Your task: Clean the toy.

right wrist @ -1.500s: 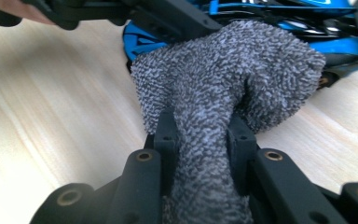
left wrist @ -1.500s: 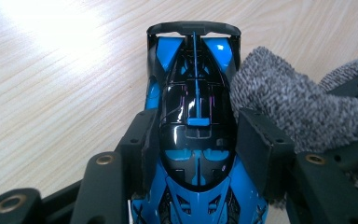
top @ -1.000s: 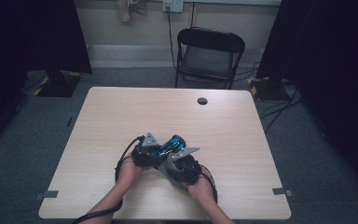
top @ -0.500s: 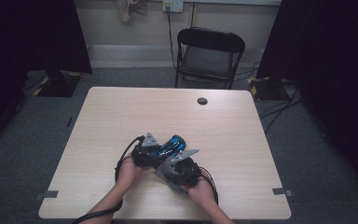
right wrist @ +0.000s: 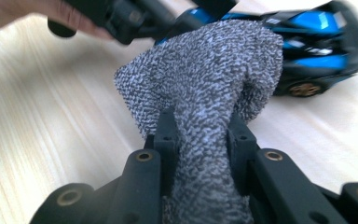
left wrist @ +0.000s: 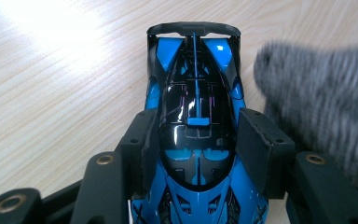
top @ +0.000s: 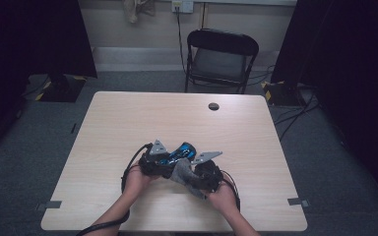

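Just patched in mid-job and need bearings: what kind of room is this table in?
Probably a curtained recording studio or lab: black drapes flank a bare wooden table, with a folding chair and floor cables by a wall outlet.

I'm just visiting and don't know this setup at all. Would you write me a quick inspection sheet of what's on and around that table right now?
Surface: light wood table, bare apart from a small dark round spot near its far edge.
Job's things: blue and black toy race car standing on its wheels; grey knitted cloth held against the car's side.
Clutter: nothing seen.
Grippers: left gripper shut on the car's body; right gripper shut on the cloth.
Cables: a black cable loops from the left gripper.
Surroundings: black folding chair beyond the table, grey carpet, dark curtains at both sides.
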`<act>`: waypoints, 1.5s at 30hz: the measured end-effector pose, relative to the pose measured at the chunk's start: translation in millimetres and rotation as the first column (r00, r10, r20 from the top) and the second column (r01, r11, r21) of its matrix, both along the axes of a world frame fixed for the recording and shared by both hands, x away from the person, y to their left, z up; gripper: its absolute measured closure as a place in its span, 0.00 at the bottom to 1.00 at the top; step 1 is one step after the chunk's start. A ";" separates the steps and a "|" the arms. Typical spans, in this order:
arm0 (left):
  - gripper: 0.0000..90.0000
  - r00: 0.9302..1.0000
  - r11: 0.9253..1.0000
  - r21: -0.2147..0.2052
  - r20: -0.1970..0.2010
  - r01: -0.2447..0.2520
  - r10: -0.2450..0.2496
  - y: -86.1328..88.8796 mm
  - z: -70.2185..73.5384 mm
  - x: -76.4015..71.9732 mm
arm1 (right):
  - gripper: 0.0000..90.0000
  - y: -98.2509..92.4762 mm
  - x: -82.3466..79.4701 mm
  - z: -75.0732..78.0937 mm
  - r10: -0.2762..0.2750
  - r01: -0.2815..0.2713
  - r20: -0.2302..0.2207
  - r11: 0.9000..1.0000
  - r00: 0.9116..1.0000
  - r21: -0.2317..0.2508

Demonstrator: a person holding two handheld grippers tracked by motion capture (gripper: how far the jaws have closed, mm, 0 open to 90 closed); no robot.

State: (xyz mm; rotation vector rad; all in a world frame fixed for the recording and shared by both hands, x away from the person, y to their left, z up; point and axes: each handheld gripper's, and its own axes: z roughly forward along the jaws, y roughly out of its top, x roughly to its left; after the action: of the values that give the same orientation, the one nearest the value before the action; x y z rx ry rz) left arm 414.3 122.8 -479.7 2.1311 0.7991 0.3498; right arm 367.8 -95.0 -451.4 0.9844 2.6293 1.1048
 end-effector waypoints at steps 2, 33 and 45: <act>0.55 1.000 1.000 0.006 0.001 0.004 -0.004 0.3 0.2 0.1 | 0.80 -4.6 3.5 4.8 -0.009 0.009 0.008 1.000 1.000 0.005; 0.55 1.000 1.000 -0.005 -0.014 0.004 -0.004 0.4 0.0 -0.9 | 0.80 -55.6 54.9 9.8 -0.236 0.236 0.040 0.972 0.971 -0.009; 0.55 1.000 1.000 -0.007 -0.009 0.000 0.000 0.2 -0.5 -1.1 | 0.80 -57.0 66.1 -6.5 -0.276 0.277 0.033 0.960 0.961 -0.043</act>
State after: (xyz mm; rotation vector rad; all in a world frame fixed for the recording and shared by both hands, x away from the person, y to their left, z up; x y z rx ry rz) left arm 413.1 123.0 -480.2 2.1274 0.8039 0.3368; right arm 433.9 -152.0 -457.9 1.2694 2.3896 0.9774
